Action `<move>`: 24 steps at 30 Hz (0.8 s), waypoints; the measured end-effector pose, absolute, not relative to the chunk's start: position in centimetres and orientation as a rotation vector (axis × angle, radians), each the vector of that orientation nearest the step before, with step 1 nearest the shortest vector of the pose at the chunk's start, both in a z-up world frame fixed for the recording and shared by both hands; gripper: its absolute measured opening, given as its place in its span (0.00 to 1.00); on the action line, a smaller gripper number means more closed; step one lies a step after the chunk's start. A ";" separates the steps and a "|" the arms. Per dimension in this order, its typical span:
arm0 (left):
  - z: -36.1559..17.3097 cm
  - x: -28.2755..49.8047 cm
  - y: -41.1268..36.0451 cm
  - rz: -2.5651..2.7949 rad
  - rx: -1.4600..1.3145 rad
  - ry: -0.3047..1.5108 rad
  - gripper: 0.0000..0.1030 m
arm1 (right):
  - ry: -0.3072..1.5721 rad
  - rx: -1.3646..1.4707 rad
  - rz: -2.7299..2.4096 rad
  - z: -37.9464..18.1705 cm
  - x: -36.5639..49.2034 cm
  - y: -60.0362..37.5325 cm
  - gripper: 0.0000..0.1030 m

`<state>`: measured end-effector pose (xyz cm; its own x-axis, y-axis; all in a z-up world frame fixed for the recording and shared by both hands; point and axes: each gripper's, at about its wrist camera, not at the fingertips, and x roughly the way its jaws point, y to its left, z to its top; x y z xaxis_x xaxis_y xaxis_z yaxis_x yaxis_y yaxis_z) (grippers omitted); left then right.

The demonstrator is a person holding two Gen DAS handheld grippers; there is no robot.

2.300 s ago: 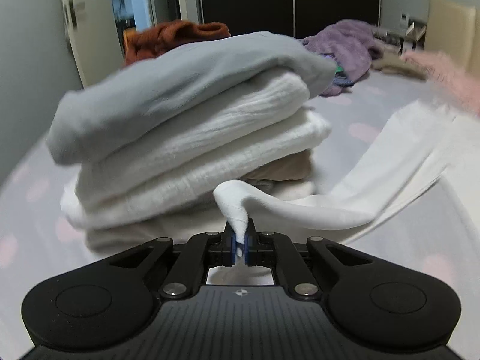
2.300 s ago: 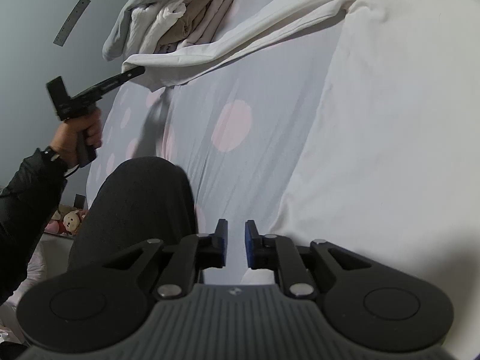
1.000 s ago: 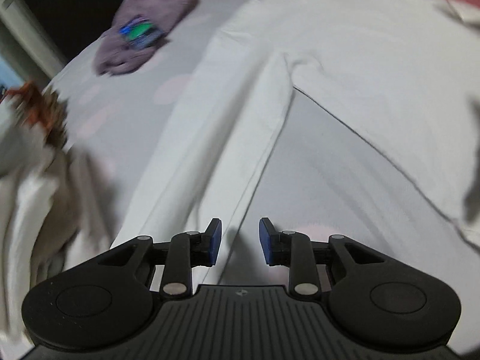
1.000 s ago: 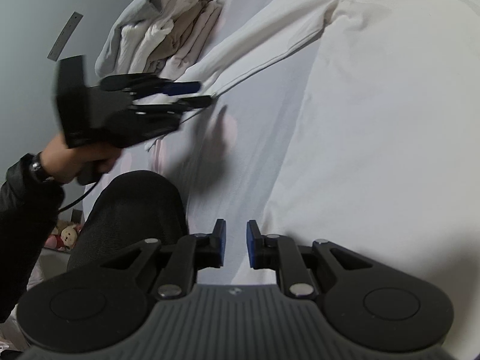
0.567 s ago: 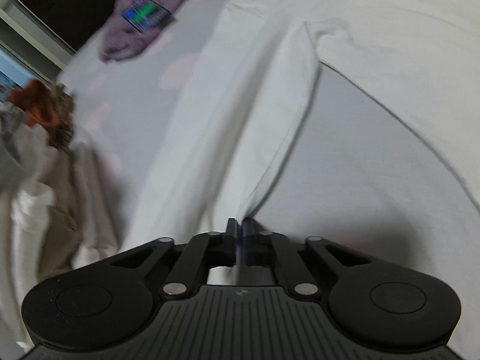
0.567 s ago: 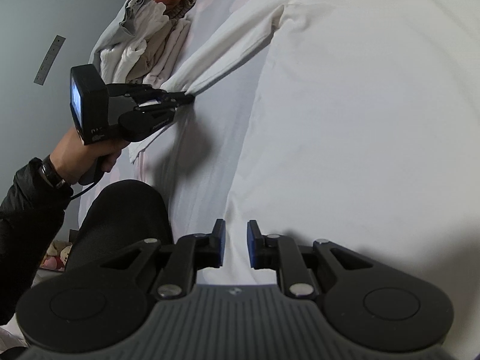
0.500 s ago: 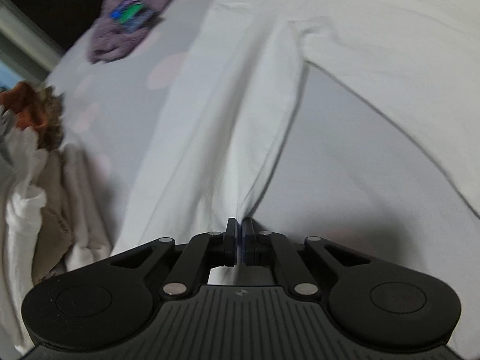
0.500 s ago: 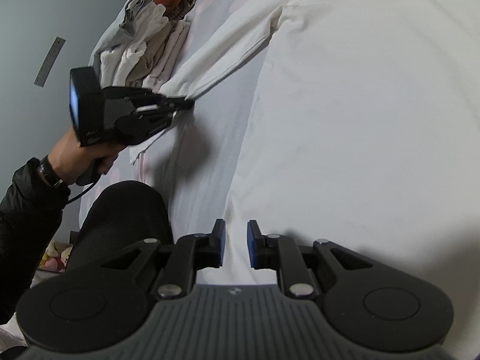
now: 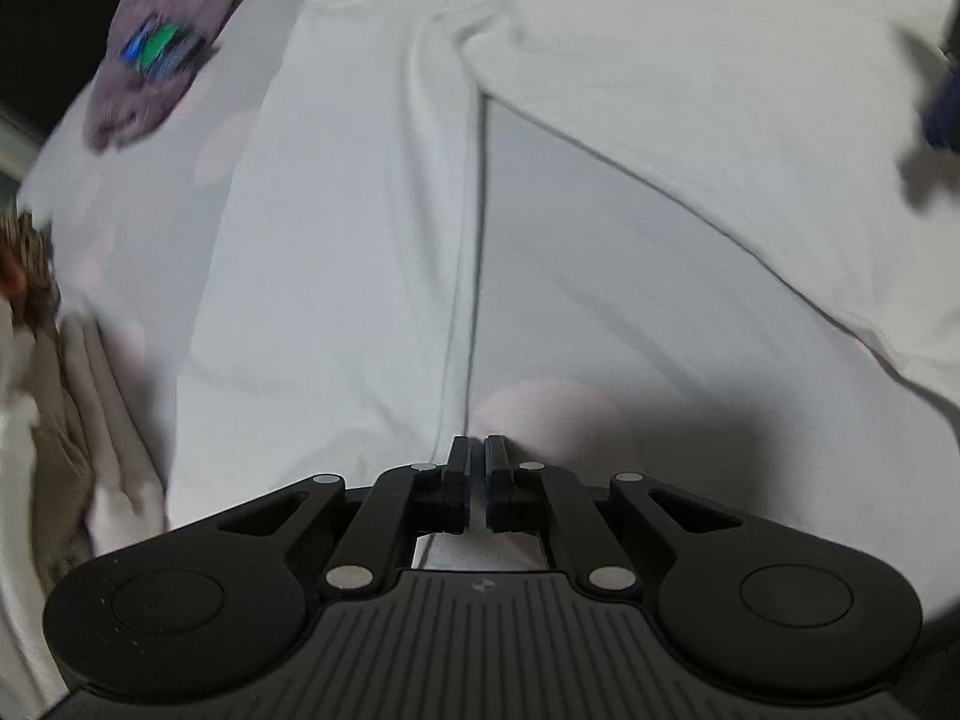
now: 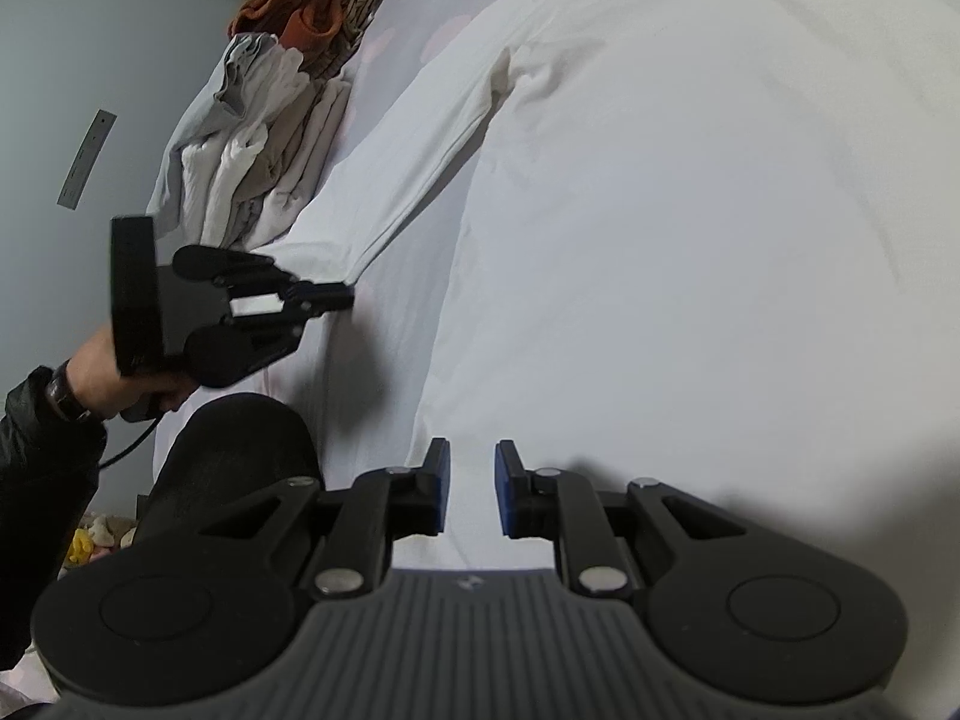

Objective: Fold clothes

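A white long-sleeved shirt [image 10: 690, 210] lies spread flat on the bed. Its sleeve [image 10: 420, 138] stretches out toward the folded pile. My left gripper [image 10: 350, 299] is shut on the sleeve's end, low over the sheet. In the left wrist view the sleeve [image 9: 336, 270] runs down to my left gripper [image 9: 478, 456], whose jaws stand almost together on the seam edge. My right gripper [image 10: 472, 468] is open over the shirt's near edge, with nothing between its fingers. It shows as a dark blur [image 9: 942, 108] at the right of the left wrist view.
A stack of folded clothes [image 10: 252, 138] stands left of the sleeve, a rust-orange garment [image 10: 294, 6] behind it. A purple garment [image 9: 162, 54] lies further back on the pale dotted sheet [image 9: 600, 276]. A person's black-clad knee [image 10: 240, 450] rests at the bed's edge.
The left gripper dropped the sleeve near the pile, shut on its edge further along, and has drawn it straighter. The right gripper stayed open and barely moved.
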<state>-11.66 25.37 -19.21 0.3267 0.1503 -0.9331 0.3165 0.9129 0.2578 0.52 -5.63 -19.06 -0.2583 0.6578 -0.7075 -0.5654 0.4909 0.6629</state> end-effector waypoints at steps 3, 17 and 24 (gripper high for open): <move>-16.9 -11.6 25.0 -0.102 0.381 1.164 0.17 | 1.411 0.093 1.143 -19.0 1.0 -6.1 0.19; -18.8 0.6 20.8 -0.061 0.296 0.920 0.38 | 1.345 -0.004 1.077 -18.0 0.6 -8.4 0.19; -20.2 1.3 21.1 -0.039 0.266 1.016 0.04 | 1.348 0.034 1.038 -18.1 1.2 -10.7 0.19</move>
<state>1.30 21.07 -20.25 0.5287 0.0907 -0.8439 0.1556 0.9671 0.2014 1.25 -10.72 -18.13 -0.1302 0.6223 -0.7719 -0.5868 0.5791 0.5659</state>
